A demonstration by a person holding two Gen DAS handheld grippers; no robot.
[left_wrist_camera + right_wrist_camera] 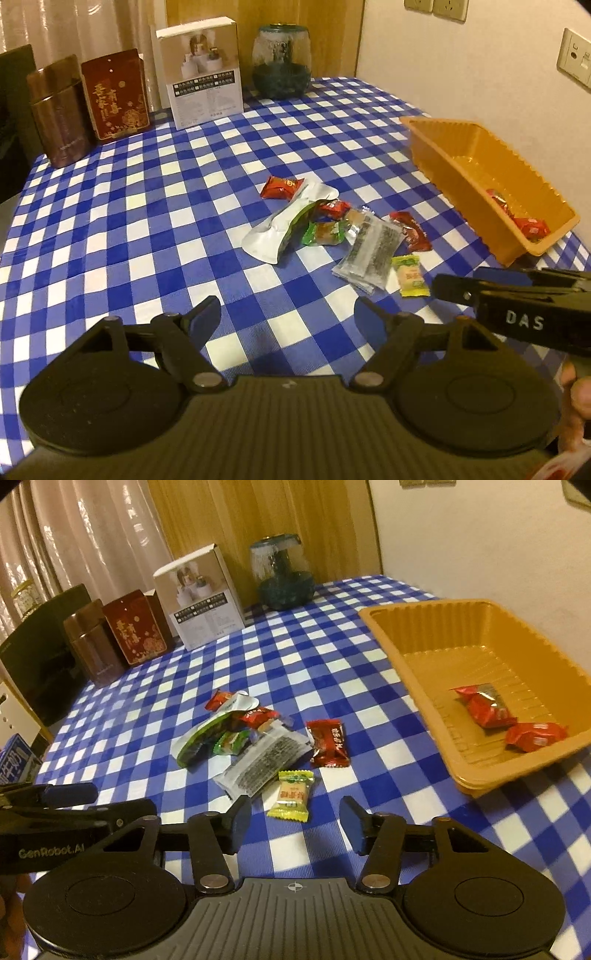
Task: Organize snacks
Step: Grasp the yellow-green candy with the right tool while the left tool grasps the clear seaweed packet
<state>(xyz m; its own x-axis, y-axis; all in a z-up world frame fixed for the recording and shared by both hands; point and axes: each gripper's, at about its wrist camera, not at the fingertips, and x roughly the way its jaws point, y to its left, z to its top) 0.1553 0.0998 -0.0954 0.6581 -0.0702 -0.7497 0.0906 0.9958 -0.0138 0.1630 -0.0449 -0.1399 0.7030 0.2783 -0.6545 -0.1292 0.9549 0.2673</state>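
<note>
Blue-and-white checked cloth (295, 657) covers the table and carries every item of the task.

Orange plastic tray (413, 627), ribbed along its walls, sits at the right edge near the wall. It holds two red-wrapped snacks (484, 705) at its near end, close together; whether they touch cannot be told. The rest of the tray floor is bare. Judged from this, sorting has begun but is at an early stage.

Loose snacks remain in a cluster at the table's centre, well apart from the tray:
- an opened white-and-green pouch (207, 734), lying flat;
- a clear packet with dark contents (264, 764);
- a dark red wrapped snack (328, 744), lying nearest the tray;
- a yellow-green wrapped candy (291, 794), nearest the camera;
- a green-wrapped piece (231, 742) and further red pieces partly under the pouch; their count cannot be read.

Most of the work is therefore left.

Right gripper (293, 821): fingers apart, nothing between the pads; the yellow-green candy lies just beyond the tips, untouched. It appears the likely next item.

Left gripper (286, 317): fingers wide apart, empty, above bare cloth short of the cluster.
</note>
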